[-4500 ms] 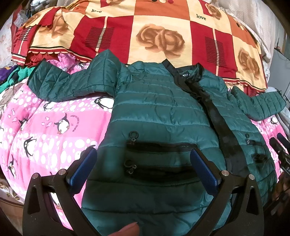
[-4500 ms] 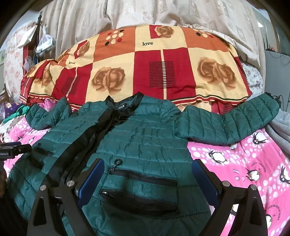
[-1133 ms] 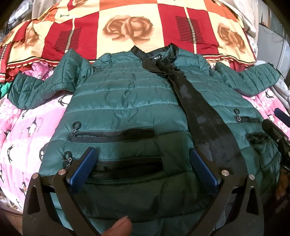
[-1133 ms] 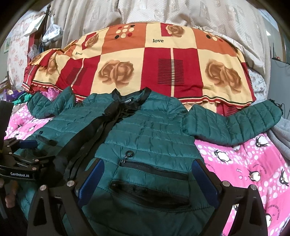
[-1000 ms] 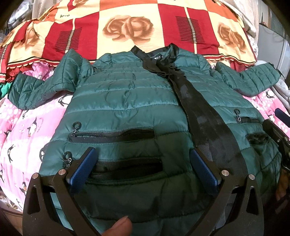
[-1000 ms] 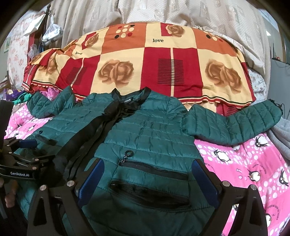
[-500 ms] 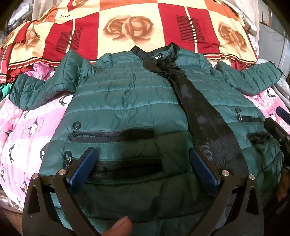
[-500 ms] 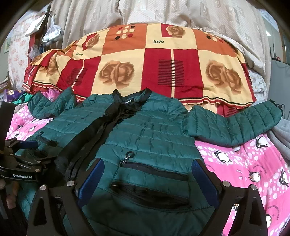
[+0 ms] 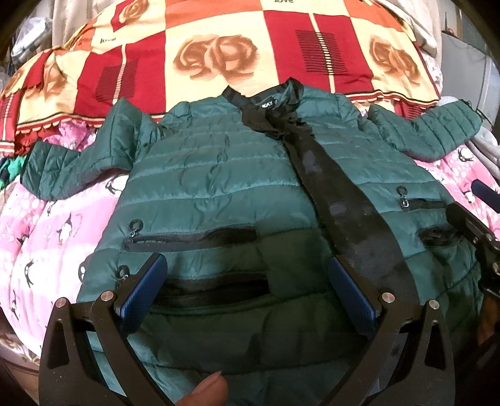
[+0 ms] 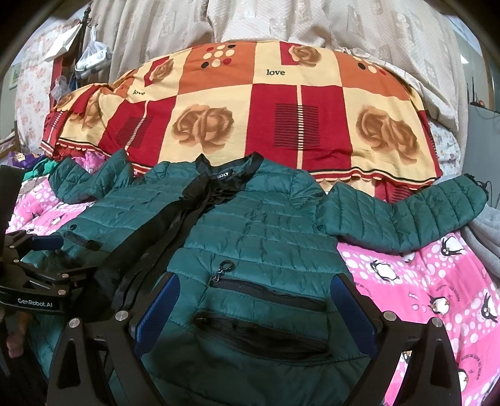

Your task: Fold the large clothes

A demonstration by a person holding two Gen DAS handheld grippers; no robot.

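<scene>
A green quilted jacket lies front up across the bed, spread flat on a pink penguin blanket. Its collar points toward the far edge, where it meets a red and cream rose quilt. The hem sits at the near edge, just under both tools. A black placket runs from collar to hem down the middle.

One sleeve stretches toward the left edge of the bed; the other sleeve reaches toward the right edge and rests partly on the quilt's border. Two zip pockets sit one above the other on the left front panel, and a matching pair on the right panel.

The left tongs hang over the lower left panel with their blue pads well apart, the lower pocket between them. The right tongs hang over the lower right panel, also spread wide, gripping nothing. Whether either set touches the fabric cannot be told.

A fingertip shows at the bottom of the left view. A pale curtain hangs behind the bed, and grey cloth lies at the right edge.
</scene>
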